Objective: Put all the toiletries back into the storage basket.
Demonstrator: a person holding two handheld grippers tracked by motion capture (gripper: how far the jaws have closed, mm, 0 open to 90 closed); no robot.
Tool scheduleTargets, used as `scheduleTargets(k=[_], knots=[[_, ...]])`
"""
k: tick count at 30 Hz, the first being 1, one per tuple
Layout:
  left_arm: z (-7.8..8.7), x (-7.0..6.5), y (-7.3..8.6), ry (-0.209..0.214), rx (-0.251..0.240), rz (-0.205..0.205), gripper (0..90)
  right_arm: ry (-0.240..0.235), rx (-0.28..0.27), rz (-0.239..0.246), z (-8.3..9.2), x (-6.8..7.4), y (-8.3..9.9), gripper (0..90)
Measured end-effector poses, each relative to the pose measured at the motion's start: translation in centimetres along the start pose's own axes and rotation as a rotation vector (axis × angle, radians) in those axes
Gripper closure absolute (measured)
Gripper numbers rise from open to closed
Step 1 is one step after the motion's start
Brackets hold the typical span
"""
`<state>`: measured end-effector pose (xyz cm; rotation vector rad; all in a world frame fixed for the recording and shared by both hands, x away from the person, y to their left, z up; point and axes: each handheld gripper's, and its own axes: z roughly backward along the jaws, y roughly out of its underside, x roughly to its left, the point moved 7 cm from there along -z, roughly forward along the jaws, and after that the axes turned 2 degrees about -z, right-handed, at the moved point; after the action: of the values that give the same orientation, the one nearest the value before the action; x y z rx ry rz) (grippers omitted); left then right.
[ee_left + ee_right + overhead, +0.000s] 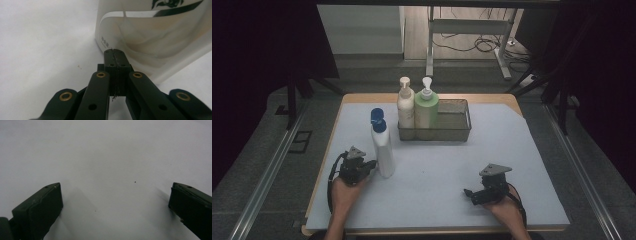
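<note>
Three bottles stand on the table — one white bottle with a blue cap on the bare surface, upright, and two pump bottles, a cream one and a green one, at the left end of one wire basket. The left hand-held gripper sits clenched on nothing, its tips at the white bottle's lower side. The right hand-held gripper rests released, well apart from it

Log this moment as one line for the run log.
left tongs: shut, empty, at white blue-capped plastic bottle | right tongs: open, empty, over white table sheet
</note>
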<state>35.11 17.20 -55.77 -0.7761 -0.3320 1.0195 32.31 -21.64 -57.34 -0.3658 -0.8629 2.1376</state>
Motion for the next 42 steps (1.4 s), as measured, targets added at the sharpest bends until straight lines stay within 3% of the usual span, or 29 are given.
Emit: scheduleTargets(k=[16,36,42], knots=[[-0.3,-1.2,0.4,0.028,0.021,-0.014,89.6,0.000,0.001,0.000,0.0,0.0,0.0,0.0],[-1.5,-3.8,0.3,0.079,0.060,-0.087,89.4,-0.001,0.005,-0.002,0.0,0.0,0.0,0.0],[-1.2,-3.8,0.5,0.085,0.053,-0.097,82.5,-0.002,0.004,-0.002,0.0,0.0,0.0,0.0]])
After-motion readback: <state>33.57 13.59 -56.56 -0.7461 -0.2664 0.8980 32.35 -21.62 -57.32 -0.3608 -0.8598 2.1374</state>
